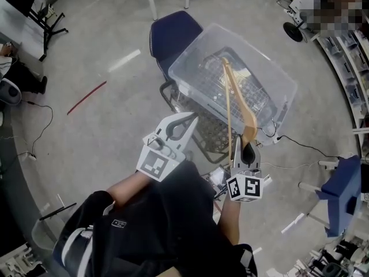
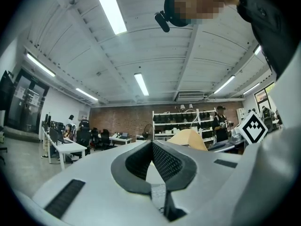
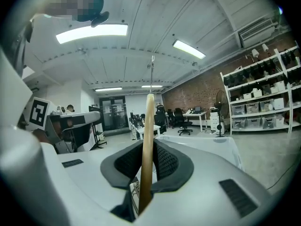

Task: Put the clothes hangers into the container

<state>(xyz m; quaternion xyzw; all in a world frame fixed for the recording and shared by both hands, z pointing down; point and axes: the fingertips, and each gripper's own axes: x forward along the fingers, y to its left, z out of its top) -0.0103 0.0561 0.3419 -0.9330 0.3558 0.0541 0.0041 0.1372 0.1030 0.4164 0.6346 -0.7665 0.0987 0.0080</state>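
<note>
listing hazards first: wooden hanger (image 1: pixel 247 115), held by one end only in the right gripper (image 1: pixel 247 146), its long part reaching out unsupported over the clear container (image 1: pixel 277 74). this is a narrow grip on a long lever, so the piece may swivel or slip in the pads if it knocks the near rim on the way down. the metal hook (image 3: pixel 152 72), standing clear above the wood, is judged likely to catch on the rim or on the wire grid (image 1: pixel 216 85) seen at the container's floor, leaving the hanger propped half out. if released too near the edge, the hanger could tip back over the near wall to the floor. the container sits in front of a blue chair (image 1: pixel 173 33), and a hard push might shift it. left gripper (image 1: pixel 190 118): jaws pressed together at the tips, nothing between them, off to the left of the container, giving the hanger no support. position entry: the hanger stands edge-on between the right gripper's jaws, both pads pinching the wood near one end, the remainder running forward out of the jaws. in the head view that remainder crosses the near rim and lies above the container's interior, not yet set down in it.
</note>
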